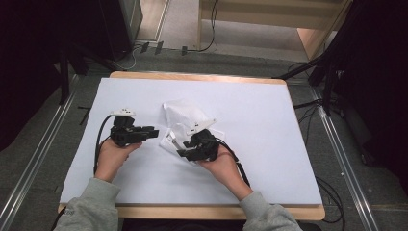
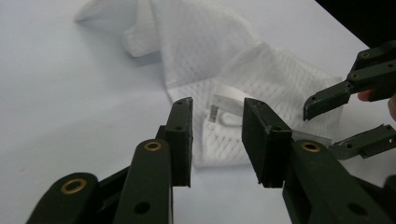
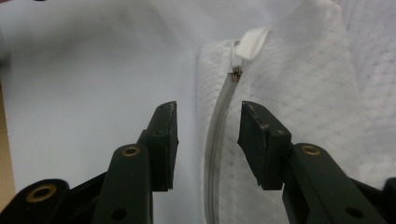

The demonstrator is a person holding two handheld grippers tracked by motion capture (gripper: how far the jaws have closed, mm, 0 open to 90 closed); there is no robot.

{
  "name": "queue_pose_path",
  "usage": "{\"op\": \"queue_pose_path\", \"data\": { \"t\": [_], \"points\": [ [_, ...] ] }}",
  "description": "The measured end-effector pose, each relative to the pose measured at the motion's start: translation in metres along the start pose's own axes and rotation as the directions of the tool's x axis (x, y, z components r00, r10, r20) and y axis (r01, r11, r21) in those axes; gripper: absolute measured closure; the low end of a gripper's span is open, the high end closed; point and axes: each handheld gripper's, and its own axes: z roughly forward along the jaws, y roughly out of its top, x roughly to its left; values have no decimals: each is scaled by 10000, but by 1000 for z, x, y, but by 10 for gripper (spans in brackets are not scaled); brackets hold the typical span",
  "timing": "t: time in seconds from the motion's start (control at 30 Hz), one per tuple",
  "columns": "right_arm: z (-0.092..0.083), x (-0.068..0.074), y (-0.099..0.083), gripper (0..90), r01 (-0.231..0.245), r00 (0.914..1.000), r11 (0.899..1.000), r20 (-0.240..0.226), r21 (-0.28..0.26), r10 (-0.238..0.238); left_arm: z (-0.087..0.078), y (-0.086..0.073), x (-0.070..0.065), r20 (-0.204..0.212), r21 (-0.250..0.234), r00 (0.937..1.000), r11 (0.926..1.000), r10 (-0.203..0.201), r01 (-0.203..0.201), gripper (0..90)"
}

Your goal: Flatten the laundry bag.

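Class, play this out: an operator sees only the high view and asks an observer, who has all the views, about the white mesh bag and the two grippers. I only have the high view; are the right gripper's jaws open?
Observer: Yes. In the right gripper view the right gripper is open, with its jaws either side of the bag's zip.
Operator: Where is the zip's pull?
Observer: At the far end of the zip; a white pull tab lies on the mesh bag.
Operator: And the left gripper?
Observer: The left gripper is open too, aimed at a white label on the bag, with nothing between its jaws.
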Motion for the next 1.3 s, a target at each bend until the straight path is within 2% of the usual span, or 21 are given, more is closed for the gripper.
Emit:
{"op": "queue_pose_path", "data": {
  "t": [0.17,0.3,0.43,0.5,0.6,0.7,0.8,0.9,0.97,1.2,1.3],
  "points": [
    [18,4,11,557,173,9997,9997,-156,185,-170,-13,-8,8,-264,-205,9993,9994,-279,273,606],
    [33,5,18,511,410,9992,9986,27,343,-411,-19,-13,10,-366,-290,9983,9986,-446,436,589],
    [46,1,22,470,383,9989,9985,239,383,-392,-24,-18,11,-463,-297,9976,9983,-512,499,580],
    [53,-2,21,466,322,9988,9977,348,590,-343,-26,-20,12,-489,-320,9972,9979,-573,557,577],
    [61,-4,19,470,373,9976,9950,539,922,-424,-29,-23,13,-562,-389,9961,9971,-680,659,573],
    [62,-3,19,557,574,9941,9947,873,855,-648,-32,-25,14,-620,-419,9954,9966,-736,711,571],
    [62,-4,18,682,751,9895,9940,1177,798,-842,-34,-27,14,-644,-445,9948,9962,-783,755,571],
    [59,-11,17,839,321,9927,9968,1133,731,-403,-34,-27,14,-641,-445,9948,9961,-789,761,571],
    [54,-15,18,887,142,9949,9977,991,656,-207,-33,-27,14,-620,-424,9951,9963,-769,743,571],
    [15,-22,32,898,60,9941,9989,1084,-458,-10,-29,-26,13,-554,-317,9959,9971,-713,696,571],
    [-3,-31,35,898,-281,9926,9951,1147,-948,390,-28,-25,13,-530,-281,9963,9974,-671,657,572]
  ]
}}
